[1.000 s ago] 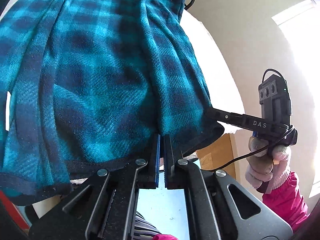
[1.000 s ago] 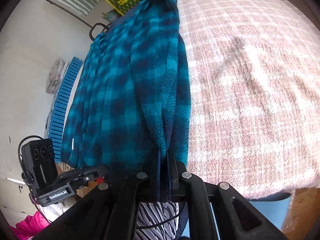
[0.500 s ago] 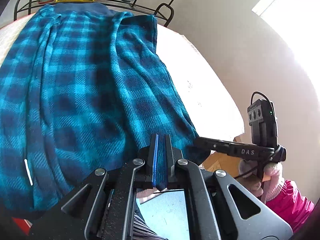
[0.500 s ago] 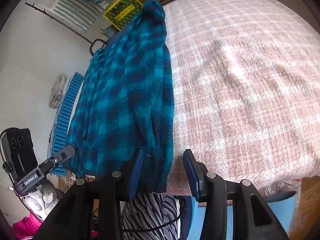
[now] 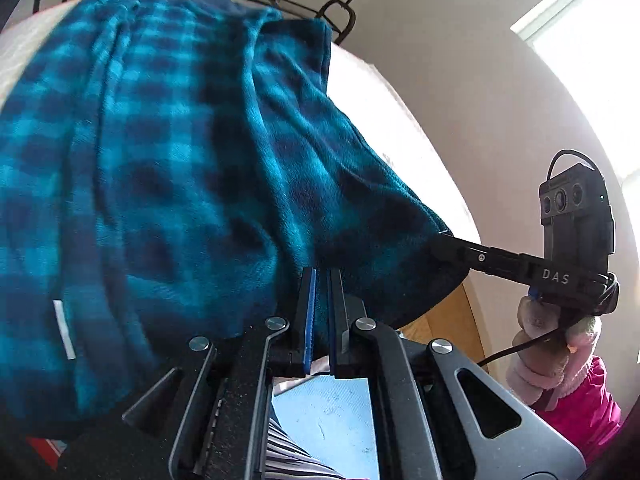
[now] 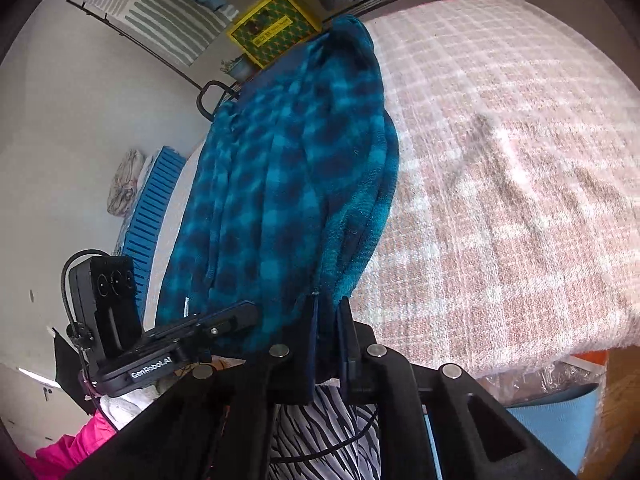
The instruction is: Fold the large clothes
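Note:
A teal and navy plaid fleece garment lies lengthwise on the bed, and its near end hangs lifted at the bed's front edge. My left gripper is shut on a fold of the near hem. My right gripper is closing its jaws, with the garment's right-hand edge pinched between the pads. Each gripper shows in the other's view: the right gripper grips the hem's right corner, and the left gripper holds further left. A white label shows on the cloth.
The bed carries a pink and white checked cover. A black metal headboard and a yellow-green box stand at the far end. A blue slatted crate lies beside the bed. A pink-gloved hand holds the right gripper. Blue mat below.
The right gripper opened, took a new hold on the garment's edge and closed again. Both grippers have risen, lifting the near hem; the left kept its grip.

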Demonstrator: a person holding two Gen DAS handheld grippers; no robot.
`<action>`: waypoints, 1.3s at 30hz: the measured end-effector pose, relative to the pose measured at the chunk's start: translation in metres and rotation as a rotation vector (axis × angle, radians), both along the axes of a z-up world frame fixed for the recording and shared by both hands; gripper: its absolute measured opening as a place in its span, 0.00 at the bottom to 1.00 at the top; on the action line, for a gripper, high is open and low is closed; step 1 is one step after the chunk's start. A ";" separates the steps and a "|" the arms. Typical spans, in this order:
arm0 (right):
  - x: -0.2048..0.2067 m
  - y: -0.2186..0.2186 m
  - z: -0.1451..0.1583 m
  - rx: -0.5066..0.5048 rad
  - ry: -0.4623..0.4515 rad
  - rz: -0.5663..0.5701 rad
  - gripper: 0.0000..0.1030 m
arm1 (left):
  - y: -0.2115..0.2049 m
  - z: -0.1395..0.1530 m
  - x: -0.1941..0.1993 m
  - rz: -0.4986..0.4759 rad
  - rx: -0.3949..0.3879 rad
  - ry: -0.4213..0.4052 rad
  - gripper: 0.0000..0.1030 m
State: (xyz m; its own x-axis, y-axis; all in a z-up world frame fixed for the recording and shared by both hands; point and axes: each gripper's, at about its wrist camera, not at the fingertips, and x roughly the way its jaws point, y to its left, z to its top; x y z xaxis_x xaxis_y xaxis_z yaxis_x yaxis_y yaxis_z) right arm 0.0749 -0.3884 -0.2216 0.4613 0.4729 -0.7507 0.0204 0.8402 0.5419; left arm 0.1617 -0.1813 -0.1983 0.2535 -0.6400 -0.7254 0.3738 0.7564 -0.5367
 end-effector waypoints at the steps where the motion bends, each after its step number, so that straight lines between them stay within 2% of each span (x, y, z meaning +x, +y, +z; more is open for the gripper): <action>1: 0.002 0.009 0.008 -0.039 -0.020 0.016 0.06 | 0.012 0.009 -0.002 0.021 -0.005 -0.014 0.01; 3: 0.008 0.030 0.022 -0.111 -0.055 0.056 0.06 | 0.040 0.026 -0.006 0.076 -0.034 -0.045 0.01; 6: 0.016 0.062 0.038 -0.158 -0.096 0.128 0.06 | 0.081 0.050 -0.012 0.157 -0.048 -0.106 0.01; 12: 0.039 0.142 0.050 -0.229 -0.147 0.293 0.05 | 0.157 0.066 -0.021 0.314 -0.059 -0.129 0.01; 17: 0.059 0.201 0.018 -0.253 -0.109 0.414 0.05 | 0.197 0.054 -0.019 0.393 -0.061 -0.088 0.01; 21: 0.063 0.226 -0.025 -0.305 -0.035 0.497 0.06 | 0.195 0.036 -0.011 0.393 -0.051 -0.054 0.01; 22: 0.063 0.226 -0.032 -0.315 -0.025 0.507 0.05 | 0.192 0.031 -0.009 0.385 -0.051 -0.041 0.05; 25: 0.060 0.216 -0.029 -0.255 -0.039 0.495 0.07 | 0.177 0.021 0.000 0.349 -0.056 -0.015 0.38; 26: 0.059 0.210 -0.026 -0.218 -0.033 0.486 0.12 | 0.171 0.018 0.003 0.338 -0.055 -0.012 0.41; 28: 0.055 0.194 -0.017 -0.131 -0.029 0.477 0.18 | 0.157 0.013 0.009 0.301 -0.054 0.004 0.42; 29: 0.052 0.186 -0.012 -0.099 -0.033 0.473 0.27 | 0.149 0.011 0.013 0.284 -0.051 0.015 0.42; 30: 0.049 0.180 -0.006 -0.078 -0.046 0.465 0.31 | 0.142 0.008 0.016 0.269 -0.048 0.021 0.42; 33: 0.040 0.152 0.008 -0.017 -0.072 0.431 0.36 | 0.121 0.002 0.024 0.209 -0.042 0.029 0.49; 34: 0.039 0.140 0.012 -0.006 -0.079 0.412 0.36 | 0.114 0.001 0.026 0.193 -0.034 0.030 0.53; 39: 0.060 0.088 0.024 -0.068 -0.094 0.266 0.43 | 0.086 -0.010 0.040 0.140 0.038 0.006 0.54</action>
